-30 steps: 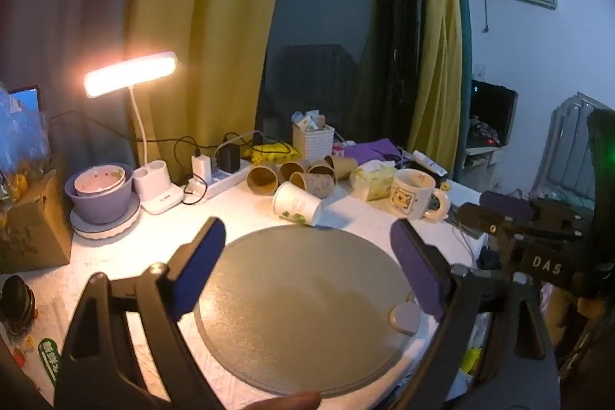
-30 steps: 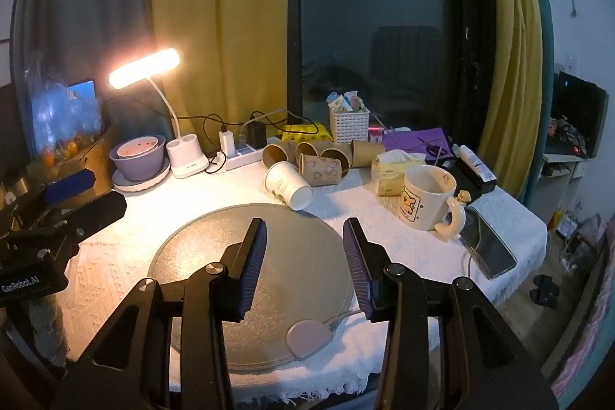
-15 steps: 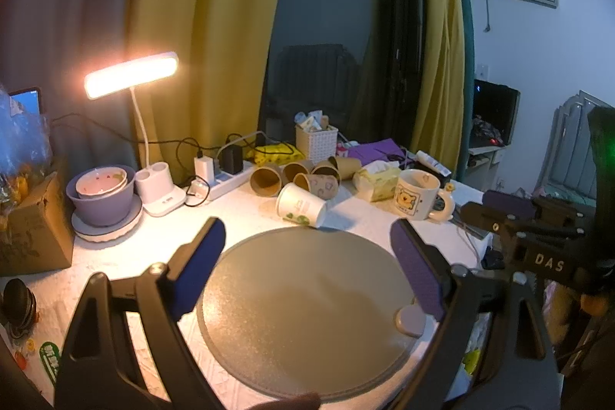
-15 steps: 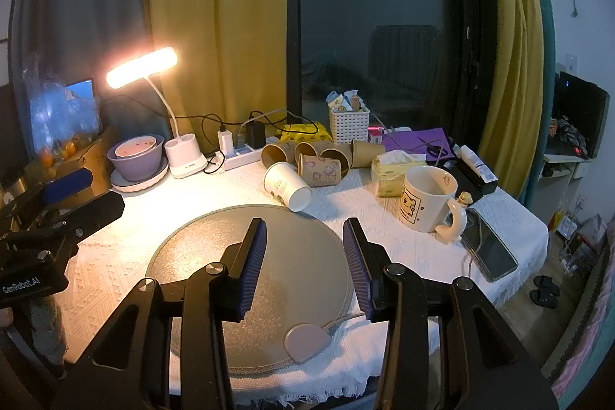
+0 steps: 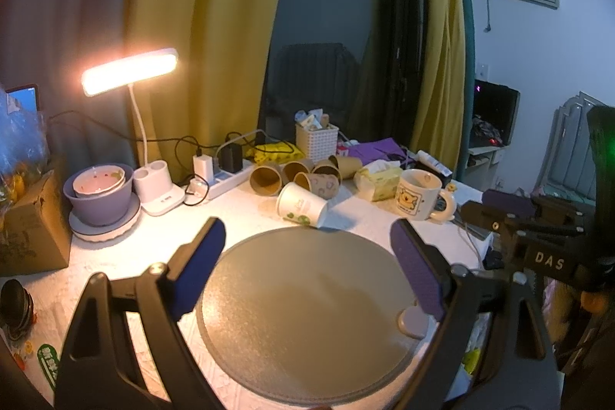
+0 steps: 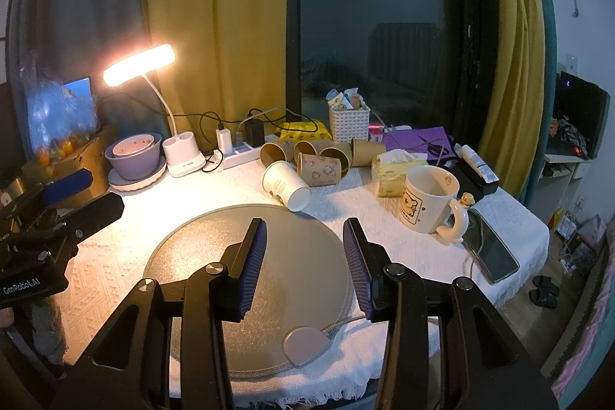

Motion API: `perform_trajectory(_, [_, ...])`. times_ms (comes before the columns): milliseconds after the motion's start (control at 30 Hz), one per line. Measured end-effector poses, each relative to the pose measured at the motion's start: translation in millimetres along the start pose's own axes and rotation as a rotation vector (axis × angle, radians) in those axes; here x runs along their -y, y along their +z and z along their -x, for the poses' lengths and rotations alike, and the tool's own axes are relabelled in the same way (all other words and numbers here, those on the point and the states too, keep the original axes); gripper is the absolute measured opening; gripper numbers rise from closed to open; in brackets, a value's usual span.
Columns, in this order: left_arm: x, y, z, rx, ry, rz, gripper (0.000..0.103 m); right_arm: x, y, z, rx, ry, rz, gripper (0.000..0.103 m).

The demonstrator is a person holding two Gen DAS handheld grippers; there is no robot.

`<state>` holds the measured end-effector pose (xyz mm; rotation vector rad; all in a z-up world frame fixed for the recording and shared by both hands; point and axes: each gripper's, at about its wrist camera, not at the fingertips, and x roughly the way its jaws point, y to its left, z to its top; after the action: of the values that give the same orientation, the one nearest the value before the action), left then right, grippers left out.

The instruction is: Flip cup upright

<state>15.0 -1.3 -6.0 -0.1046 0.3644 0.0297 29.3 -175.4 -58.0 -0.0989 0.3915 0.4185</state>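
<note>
White cup [image 5: 301,206]: we see it lying on its side on the white tablecloth [image 6: 115,268], just past the far rim of the round grey mat [image 5: 307,314]; in the right wrist view [image 6: 286,185] its open mouth faces away toward the back left and its closed base points toward us.

Left gripper [image 5: 307,271]: we find its blue pads spread wide with nothing between them; it hovers over the mat; the cup lies beyond the fingertips, ahead and roughly centred between them, clearly apart.

Right gripper [image 6: 303,256]: its pads stand apart, less widely than the left ones, and hold nothing; it sits above the near half of the mat; the cup lies ahead and slightly left of the gap, not touching.

Brown cups [image 6: 319,156]: we count several on their sides in a cluster just behind the white cup.

Mug [image 6: 430,198]: upright, right of the cup, near the mat's right edge.

Lamp [image 5: 128,72]: lit, at the back left.
</note>
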Motion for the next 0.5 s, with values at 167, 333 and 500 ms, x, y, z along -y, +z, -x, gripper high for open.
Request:
perform_trajectory(167, [0.3,0.0,0.8,0.0,0.0,0.0,0.089,-0.9,-0.3,0.7,-0.002,0.0,0.001,0.044])
perform_trajectory(333, [0.5,0.0,0.6,-0.001,0.001,0.0,0.089,-1.9,-0.6,1.2,-0.003,0.0,0.002,0.044])
perform_trajectory(500, [0.4,0.6,0.6,-0.001,0.0,0.0,0.089,-3.1,-1.0,0.2,-0.004,0.0,0.002,0.044])
